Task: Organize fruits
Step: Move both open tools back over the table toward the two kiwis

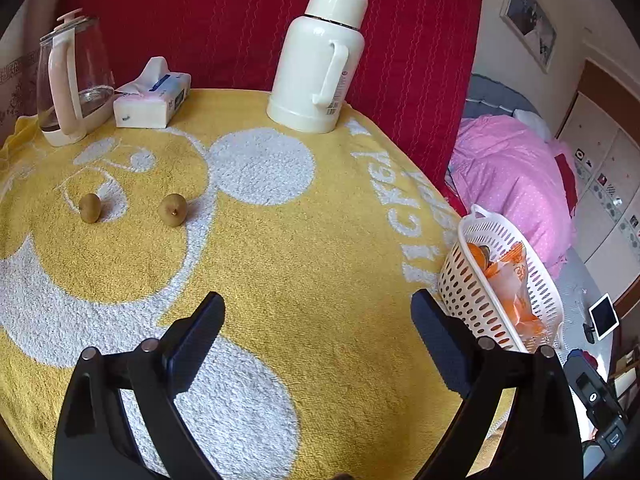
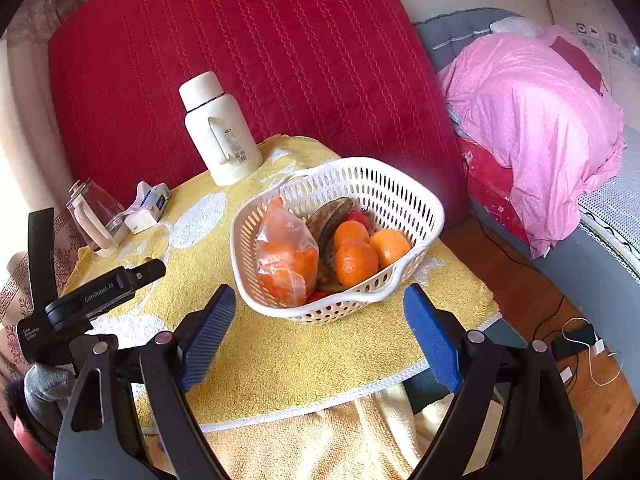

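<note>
In the left wrist view, the left tongs (image 1: pixel 316 312) hang spread wide over the near part of the desk (image 1: pixel 320 240), nothing between their dark pads. The desk is covered by a yellow and white towel. Two small brown kiwis lie on it at the far left, well apart from the tongs: the left kiwi (image 1: pixel 89 208) and the right kiwi (image 1: pixel 173 209) sit near each other without touching. A white basket (image 1: pixel 464 280) stands at the desk's right edge, just beside the right-hand finger, with orange fruit and a clear bag showing inside. At the far edge stand a white thermos (image 1: pixel 320 60), a tissue pack (image 1: pixel 150 98) and a glass kettle (image 1: pixel 70 80), with a red quilt (image 1: pixel 240 20) behind them.

In the right wrist view, the right tongs (image 2: pixel 320 320) are likewise spread, their blue pads (image 2: pixel 208 336) holding nothing, just near of the basket (image 2: pixel 400 200). Inside it lie three oranges (image 2: pixel 356 262) on the right, a bag of orange fruit (image 2: pixel 286 256) on the left and a dark banana (image 2: pixel 328 216) behind. The left gripper's body (image 2: pixel 100 292) shows at the left. A pink duvet (image 2: pixel 540 120) lies on a bed at far right.
</note>
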The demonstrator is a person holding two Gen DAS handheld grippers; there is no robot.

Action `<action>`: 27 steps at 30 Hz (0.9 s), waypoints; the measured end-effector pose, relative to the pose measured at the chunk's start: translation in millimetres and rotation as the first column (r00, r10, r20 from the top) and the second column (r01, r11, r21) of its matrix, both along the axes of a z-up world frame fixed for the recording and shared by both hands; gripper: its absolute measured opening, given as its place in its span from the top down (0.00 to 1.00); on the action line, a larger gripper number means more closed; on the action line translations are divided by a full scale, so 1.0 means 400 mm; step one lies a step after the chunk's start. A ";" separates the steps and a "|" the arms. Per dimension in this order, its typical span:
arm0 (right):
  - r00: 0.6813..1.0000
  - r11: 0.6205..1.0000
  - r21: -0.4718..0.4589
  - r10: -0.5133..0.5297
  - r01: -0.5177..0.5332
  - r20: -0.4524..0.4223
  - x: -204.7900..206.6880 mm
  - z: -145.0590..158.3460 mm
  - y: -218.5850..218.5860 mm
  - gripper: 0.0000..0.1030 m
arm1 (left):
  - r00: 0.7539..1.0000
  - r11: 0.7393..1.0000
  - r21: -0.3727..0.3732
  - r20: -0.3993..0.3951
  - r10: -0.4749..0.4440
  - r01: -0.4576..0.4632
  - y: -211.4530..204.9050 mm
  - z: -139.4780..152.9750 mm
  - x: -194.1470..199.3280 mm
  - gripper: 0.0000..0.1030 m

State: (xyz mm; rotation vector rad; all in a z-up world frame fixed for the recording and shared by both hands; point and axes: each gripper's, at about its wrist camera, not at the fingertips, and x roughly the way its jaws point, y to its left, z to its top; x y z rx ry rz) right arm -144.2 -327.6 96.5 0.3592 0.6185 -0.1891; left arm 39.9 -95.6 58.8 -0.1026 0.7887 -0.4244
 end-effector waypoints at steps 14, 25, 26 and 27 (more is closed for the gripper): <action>0.999 0.999 -0.013 0.038 -0.039 -0.019 0.044 -0.018 0.095 0.15 | 0.986 0.986 0.088 0.092 0.137 -0.145 0.133 0.014 0.049 0.09; 0.998 0.996 -0.071 0.043 -0.047 -0.046 0.082 -0.026 0.170 0.11 | 0.976 0.976 0.114 0.138 0.167 -0.183 0.185 0.011 0.073 0.09; 0.998 0.996 -0.069 0.047 -0.050 -0.049 0.084 -0.029 0.175 0.11 | 0.976 0.976 0.115 0.138 0.171 -0.187 0.190 0.011 0.077 0.09; 0.997 0.996 -0.068 0.052 -0.055 -0.054 0.087 -0.032 0.182 0.11 | 0.975 0.975 0.115 0.139 0.175 -0.191 0.196 0.011 0.080 0.09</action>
